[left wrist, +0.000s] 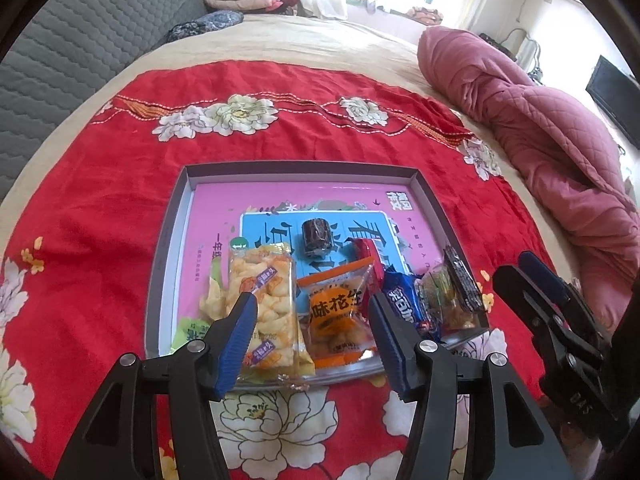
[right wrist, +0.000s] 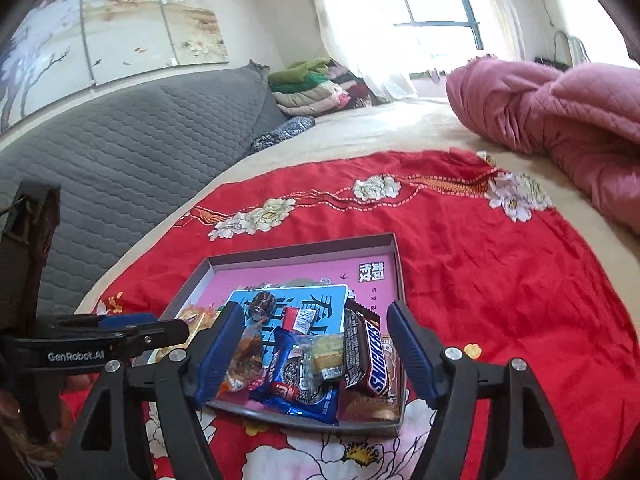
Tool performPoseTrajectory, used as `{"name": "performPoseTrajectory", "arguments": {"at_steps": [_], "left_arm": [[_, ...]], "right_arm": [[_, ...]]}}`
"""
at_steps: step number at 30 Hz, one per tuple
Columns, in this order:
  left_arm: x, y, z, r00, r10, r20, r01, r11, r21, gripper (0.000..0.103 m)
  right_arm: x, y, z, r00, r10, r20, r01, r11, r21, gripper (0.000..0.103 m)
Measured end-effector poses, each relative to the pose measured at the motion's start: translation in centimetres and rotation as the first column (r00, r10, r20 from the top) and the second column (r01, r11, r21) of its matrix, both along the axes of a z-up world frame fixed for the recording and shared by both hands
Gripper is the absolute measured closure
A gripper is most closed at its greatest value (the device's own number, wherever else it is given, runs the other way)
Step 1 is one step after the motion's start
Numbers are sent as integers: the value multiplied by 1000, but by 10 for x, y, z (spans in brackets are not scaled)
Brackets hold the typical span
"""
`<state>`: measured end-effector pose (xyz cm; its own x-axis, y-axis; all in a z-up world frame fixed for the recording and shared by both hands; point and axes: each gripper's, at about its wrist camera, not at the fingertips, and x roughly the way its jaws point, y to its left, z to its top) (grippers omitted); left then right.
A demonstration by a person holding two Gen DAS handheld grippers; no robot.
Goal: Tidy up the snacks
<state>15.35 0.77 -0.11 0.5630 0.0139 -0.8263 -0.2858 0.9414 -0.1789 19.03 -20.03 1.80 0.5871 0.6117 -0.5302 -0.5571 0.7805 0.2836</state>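
Observation:
A shallow grey box with a pink and blue printed floor lies on the red floral cloth. Several snacks lie in its near half: a clear pack of yellow crackers, an orange peanut pack, a blue Oreo pack and a dark round roll. My left gripper is open and empty above the near rim. In the right wrist view my right gripper is open and empty over the box, above the Oreo pack and a Snickers bar.
A crumpled pink quilt lies to the right on the beige bed. A grey quilted headboard runs along the left. Folded blankets are stacked at the back by the window. The right gripper shows at the right edge of the left wrist view.

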Motion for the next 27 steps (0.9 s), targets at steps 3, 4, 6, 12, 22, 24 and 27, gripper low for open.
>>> {"name": "performPoseTrajectory", "arguments": {"at_steps": [3,4,6,12,22,24,27], "left_arm": [[-5,-1,2,1000,-4,4,4,1000,-1,43],[-7,-1,3,1000,-6,6,6,1000,-1,43],[-10,-1,5,1000,-6,8,6,1000,0,43],[-17,1,7,1000,-7,12,7,1000,-4,43],[-27,1,8,1000,-11,19,11,1000,-4,33],[-28,0,7,1000,-13,20,13,1000,-7,33],[-29,-1,5,1000,-22,15,22,1000,-5,32]], "right_arm": [[-10,-2,7,999,2,39,-2,1000,6,22],[-12,-2,8,999,2,48,-3,1000,8,20],[-16,-2,11,998,-2,64,1,1000,5,19],[-22,-5,10,997,-30,66,31,999,-20,18],[-35,-3,10,994,-49,95,56,996,-76,16],[-37,-3,9,994,-52,92,59,995,-82,16],[-39,-3,8,995,-55,79,62,994,-91,13]]}}
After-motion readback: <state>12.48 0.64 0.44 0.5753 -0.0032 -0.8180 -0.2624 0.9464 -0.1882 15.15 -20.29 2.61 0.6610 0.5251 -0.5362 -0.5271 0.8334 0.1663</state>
